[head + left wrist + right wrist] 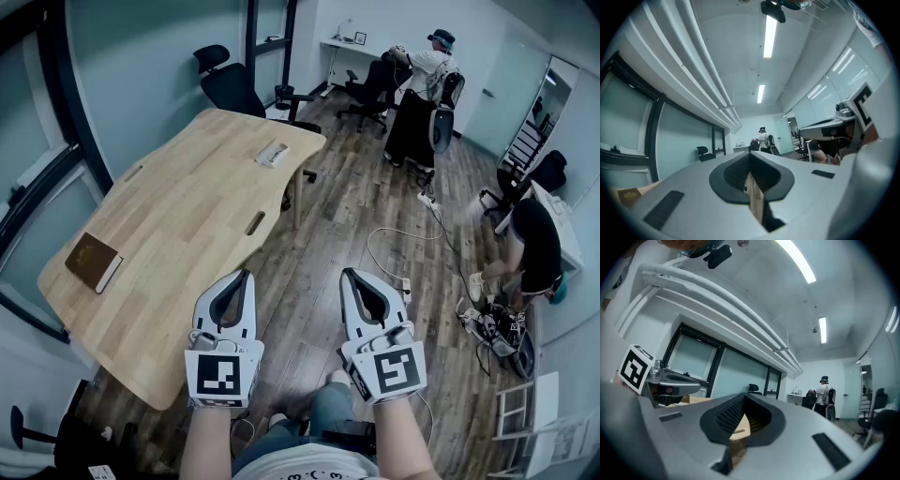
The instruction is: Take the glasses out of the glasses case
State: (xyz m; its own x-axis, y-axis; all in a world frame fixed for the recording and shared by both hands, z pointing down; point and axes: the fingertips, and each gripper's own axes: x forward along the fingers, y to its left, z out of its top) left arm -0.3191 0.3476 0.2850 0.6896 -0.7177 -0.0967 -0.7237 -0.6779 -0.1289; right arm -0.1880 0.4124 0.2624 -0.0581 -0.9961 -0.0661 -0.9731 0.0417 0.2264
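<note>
Both grippers are held side by side, roughly level, over the wooden floor just off the near edge of the wooden table point(187, 216). The left gripper point(246, 274) is shut with its tips touching and nothing between them; in its own view the left gripper point(750, 154) shows only table wood through the gap behind the tips. The right gripper point(347, 273) also has its tips together and holds nothing, as the right gripper point(743, 397) shows in its own view. A small pale object point(272, 153) lies far off on the table. A flat brown case-like item point(94, 262) rests at the table's left end.
A black office chair point(230, 84) stands behind the table. A standing person point(427, 80) works at a far desk, and another person point(534, 248) crouches at the right among gear. A white cable and power strip point(403, 281) lie on the floor ahead.
</note>
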